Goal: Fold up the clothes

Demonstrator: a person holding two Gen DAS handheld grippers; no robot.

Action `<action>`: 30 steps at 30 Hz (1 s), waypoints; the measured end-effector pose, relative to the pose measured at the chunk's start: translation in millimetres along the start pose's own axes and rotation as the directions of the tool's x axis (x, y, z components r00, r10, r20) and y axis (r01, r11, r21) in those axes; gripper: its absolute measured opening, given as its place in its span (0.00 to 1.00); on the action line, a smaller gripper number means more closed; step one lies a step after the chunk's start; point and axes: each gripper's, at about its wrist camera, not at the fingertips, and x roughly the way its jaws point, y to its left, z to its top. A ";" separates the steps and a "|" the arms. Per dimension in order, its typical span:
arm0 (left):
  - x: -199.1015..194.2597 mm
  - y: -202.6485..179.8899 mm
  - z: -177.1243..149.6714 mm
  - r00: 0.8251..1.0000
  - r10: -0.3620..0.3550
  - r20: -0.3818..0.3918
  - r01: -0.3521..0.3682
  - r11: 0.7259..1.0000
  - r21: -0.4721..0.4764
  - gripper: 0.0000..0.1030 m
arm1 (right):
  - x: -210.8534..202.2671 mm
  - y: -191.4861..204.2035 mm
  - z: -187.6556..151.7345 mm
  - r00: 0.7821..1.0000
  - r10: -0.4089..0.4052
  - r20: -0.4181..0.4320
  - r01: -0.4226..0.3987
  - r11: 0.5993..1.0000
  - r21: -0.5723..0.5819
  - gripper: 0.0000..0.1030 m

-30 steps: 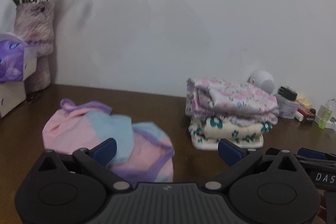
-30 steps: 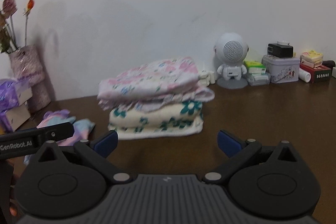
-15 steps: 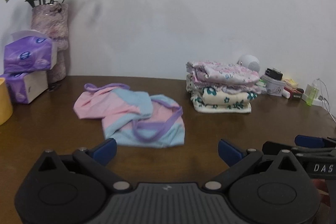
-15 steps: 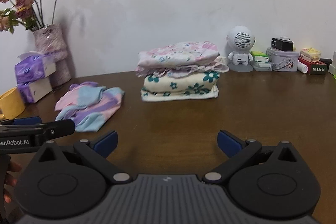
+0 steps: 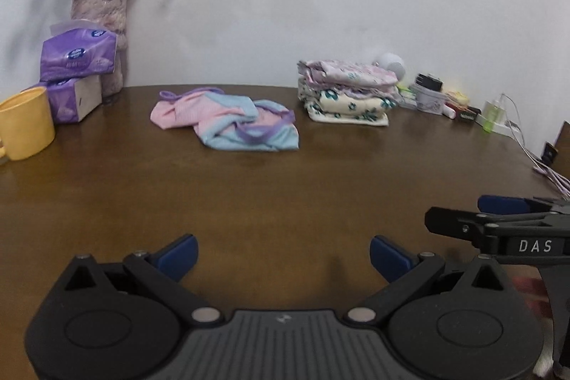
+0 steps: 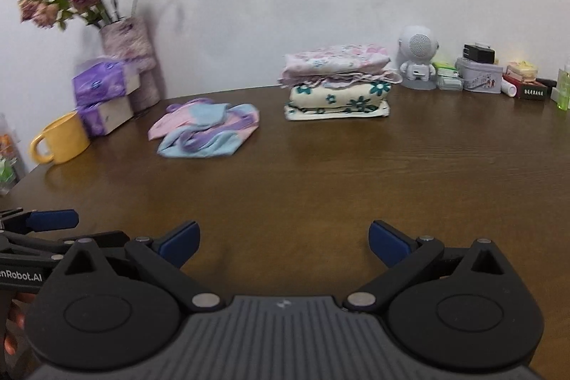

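Observation:
A crumpled pink, light-blue and purple garment (image 5: 228,121) (image 6: 206,130) lies on the brown table (image 5: 285,194) toward the back left. To its right sits a neat stack of folded floral clothes (image 5: 349,93) (image 6: 336,81). My left gripper (image 5: 283,253) hangs open near the table's front edge, far from both, with nothing between its blue pads. My right gripper (image 6: 283,243) is likewise open and empty, and it shows from the side at the right of the left wrist view (image 5: 498,219).
At the back left stand a vase of flowers (image 5: 99,20), stacked purple tissue packs (image 5: 74,66) and a yellow mug (image 5: 25,123). Along the back right wall are a white robot-shaped speaker (image 6: 418,57), a tin (image 6: 479,79), small boxes and a green bottle (image 5: 491,116). Cables (image 5: 545,166) trail off the right edge.
Both grippers have pulled back from the clothes toward the table's front; the garment and the stack now look smaller and farther. Both stayed open and empty.

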 end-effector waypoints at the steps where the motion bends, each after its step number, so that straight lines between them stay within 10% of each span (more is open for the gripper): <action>1: -5.8 0.4 -3.6 1.000 0.004 -0.007 -0.004 1.000 0.002 1.00 | -5.3 4.3 -3.1 1.000 0.002 -0.001 -0.002 1.000 -0.012 1.00; 30: -123.7 21.3 -100.3 0.995 0.017 0.100 -0.008 0.997 -0.083 1.00 | -101.6 71.9 -84.1 0.997 0.075 -0.002 -0.075 0.997 -0.023 1.00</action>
